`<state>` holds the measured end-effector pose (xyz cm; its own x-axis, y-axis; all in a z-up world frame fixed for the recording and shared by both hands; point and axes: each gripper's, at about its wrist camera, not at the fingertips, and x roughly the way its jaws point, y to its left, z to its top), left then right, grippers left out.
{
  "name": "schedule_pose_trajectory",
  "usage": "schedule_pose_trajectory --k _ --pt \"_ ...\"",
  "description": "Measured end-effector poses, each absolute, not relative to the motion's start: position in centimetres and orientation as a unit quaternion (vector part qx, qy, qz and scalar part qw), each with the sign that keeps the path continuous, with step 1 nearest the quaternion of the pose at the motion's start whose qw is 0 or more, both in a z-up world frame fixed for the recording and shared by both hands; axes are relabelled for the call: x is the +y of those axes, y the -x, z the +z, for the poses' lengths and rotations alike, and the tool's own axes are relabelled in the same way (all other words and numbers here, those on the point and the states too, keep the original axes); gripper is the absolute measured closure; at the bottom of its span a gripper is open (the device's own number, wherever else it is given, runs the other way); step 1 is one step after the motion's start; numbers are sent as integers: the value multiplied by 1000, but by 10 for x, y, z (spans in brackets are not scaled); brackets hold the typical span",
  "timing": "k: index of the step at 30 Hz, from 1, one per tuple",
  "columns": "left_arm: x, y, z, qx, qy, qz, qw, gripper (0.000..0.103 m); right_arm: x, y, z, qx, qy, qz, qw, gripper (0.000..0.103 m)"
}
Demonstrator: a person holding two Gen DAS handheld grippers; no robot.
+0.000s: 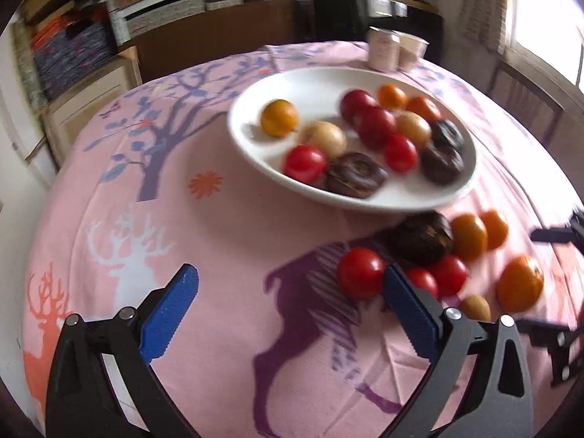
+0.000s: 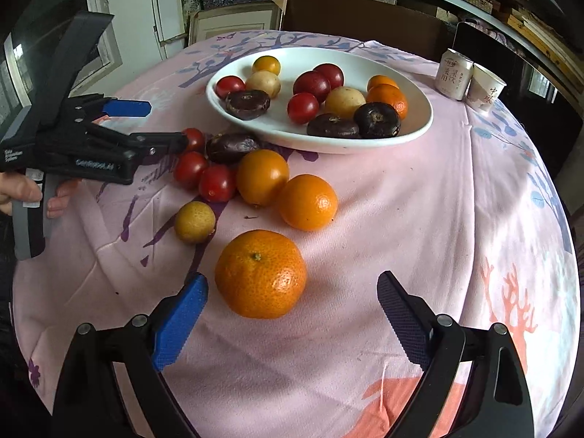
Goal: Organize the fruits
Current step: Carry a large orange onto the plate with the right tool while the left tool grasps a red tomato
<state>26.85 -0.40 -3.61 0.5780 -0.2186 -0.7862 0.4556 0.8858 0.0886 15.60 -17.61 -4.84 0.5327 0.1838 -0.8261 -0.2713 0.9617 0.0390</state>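
A white oval plate (image 2: 419, 124) (image 1: 248, 135) holds several red, orange, tan and dark purple fruits. More fruit lies loose on the pink cloth in front of it: red tomatoes (image 2: 215, 182) (image 1: 359, 272), a dark purple fruit (image 2: 231, 146) (image 1: 419, 242), oranges (image 2: 306, 202) and a small tan fruit (image 2: 193, 222). A large mandarin (image 2: 260, 273) lies just ahead of my open, empty right gripper (image 2: 292, 292). My left gripper (image 1: 290, 284) is open and empty, its right finger beside the red tomatoes; it also shows in the right wrist view (image 2: 160, 124).
A can (image 2: 453, 75) and a paper cup (image 2: 485, 87) stand at the table's far edge beyond the plate. Shelves and boxes line the wall behind. The round table's cloth (image 2: 401, 219) drops off at every edge.
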Motion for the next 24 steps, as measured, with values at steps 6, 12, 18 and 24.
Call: schedule_pose_trajectory --k 6,12,18,24 --pt "-11 -260 -39 399 -168 -201 879 4 -181 -155 -54 467 32 129 874 8" --pt "-12 -267 -44 405 -106 -255 872 41 -175 -155 -59 467 38 131 874 9" --pt "-36 -252 -42 383 -142 -273 871 76 -168 -144 -51 447 21 151 881 55" --pt "-19 -249 -37 398 -100 -291 865 76 -171 -134 -45 442 13 141 886 56"
